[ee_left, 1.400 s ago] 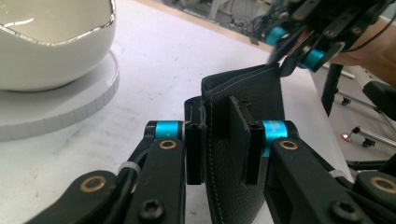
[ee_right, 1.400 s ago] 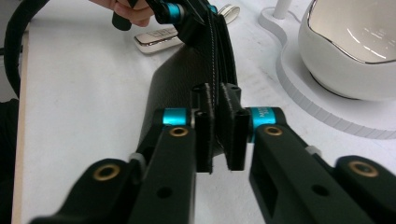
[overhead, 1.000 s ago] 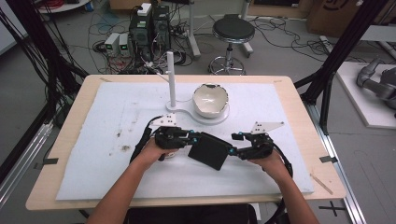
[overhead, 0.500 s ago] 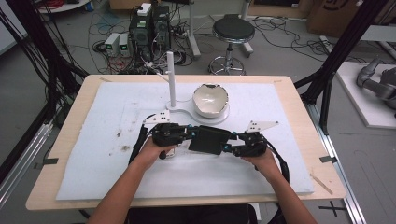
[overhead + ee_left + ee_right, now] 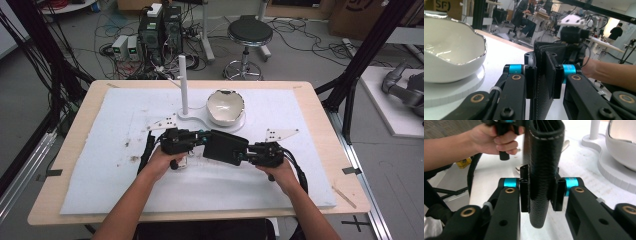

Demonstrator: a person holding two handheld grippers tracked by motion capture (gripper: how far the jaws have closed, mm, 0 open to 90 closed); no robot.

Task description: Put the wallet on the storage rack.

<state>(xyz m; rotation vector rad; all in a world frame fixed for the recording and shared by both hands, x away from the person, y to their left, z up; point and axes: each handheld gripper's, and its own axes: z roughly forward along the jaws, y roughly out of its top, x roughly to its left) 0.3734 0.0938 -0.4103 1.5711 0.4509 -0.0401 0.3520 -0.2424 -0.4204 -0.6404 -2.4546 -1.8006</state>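
The left gripper (image 5: 200, 138) is clamped on one end of the black wallet (image 5: 226, 147), which hangs above the white mat (image 5: 100, 150) before the bowl (image 5: 225, 107); the right gripper (image 5: 245, 154) pinches the other end. They look mid-handling; opening it next probably needs the ends drawn apart gently.

Wallet (image 5: 544, 157) top cut off by the right gripper view's upper edge; its lower end runs off the bottom in the left gripper view. Bowl (image 5: 451, 50) cropped at left. Left hand-held gripper (image 5: 202, 138) fingertips hidden behind the wallet from above.
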